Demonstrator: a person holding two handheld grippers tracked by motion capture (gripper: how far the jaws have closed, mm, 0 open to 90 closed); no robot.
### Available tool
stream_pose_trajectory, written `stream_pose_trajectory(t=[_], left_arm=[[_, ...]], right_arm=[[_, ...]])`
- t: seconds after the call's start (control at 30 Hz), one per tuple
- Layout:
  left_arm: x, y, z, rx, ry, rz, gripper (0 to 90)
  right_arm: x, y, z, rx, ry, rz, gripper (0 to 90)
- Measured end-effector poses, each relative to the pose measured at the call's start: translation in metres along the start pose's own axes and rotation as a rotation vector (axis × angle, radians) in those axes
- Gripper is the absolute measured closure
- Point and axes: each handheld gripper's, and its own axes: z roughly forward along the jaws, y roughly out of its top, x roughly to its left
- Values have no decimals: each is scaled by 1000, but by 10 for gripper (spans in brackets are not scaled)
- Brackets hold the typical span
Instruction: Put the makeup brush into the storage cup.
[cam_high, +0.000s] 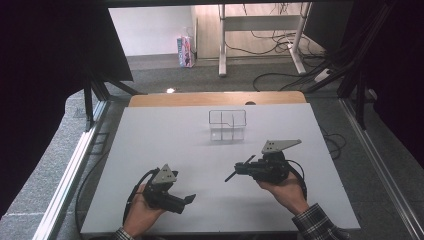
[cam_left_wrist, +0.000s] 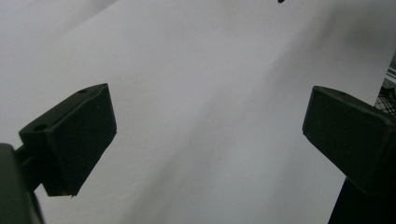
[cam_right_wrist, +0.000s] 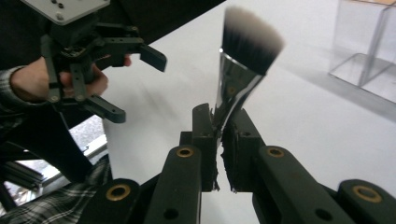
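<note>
A makeup brush (cam_right_wrist: 243, 60) with a chrome ferrule and dark, white-tipped bristles stands between the jaws of my right gripper (cam_right_wrist: 219, 126), which is shut on its thin handle. From above, the right gripper (cam_high: 243, 169) points left over the table's right half and the brush (cam_high: 233, 175) sticks out beyond it. Over the near left of the table my left gripper (cam_high: 183, 189) is open with nothing in it. Its wide-apart jaws frame bare white table (cam_left_wrist: 210, 135). In the right gripper view, the left gripper (cam_right_wrist: 135, 86) sits in a hand at upper left.
A clear acrylic organizer (cam_high: 227, 125) with several compartments stands on the white table (cam_high: 165, 145) toward the back centre, also at the upper right (cam_right_wrist: 369, 46) of the right gripper view. Behind the table are a wooden strip, desk legs and cables on the floor.
</note>
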Motion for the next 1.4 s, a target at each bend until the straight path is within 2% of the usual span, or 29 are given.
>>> stream_pose_trajectory(t=[0.23,0.7,1.17,1.4], left_arm=[[3,-5,-4,17,35,-2,32],[13,-20,-21,19,88,-26,28],[26,-41,-36,25,140,-83,28],[30,-52,-43,6,162,-131,28]], right_arm=[[-5,-1,-5,-1,-43,-7,834],[-8,0,-10,-6,-89,-19,834],[-14,2,-15,-15,-130,-32,835],[-17,4,-16,-29,-146,-24,835]])
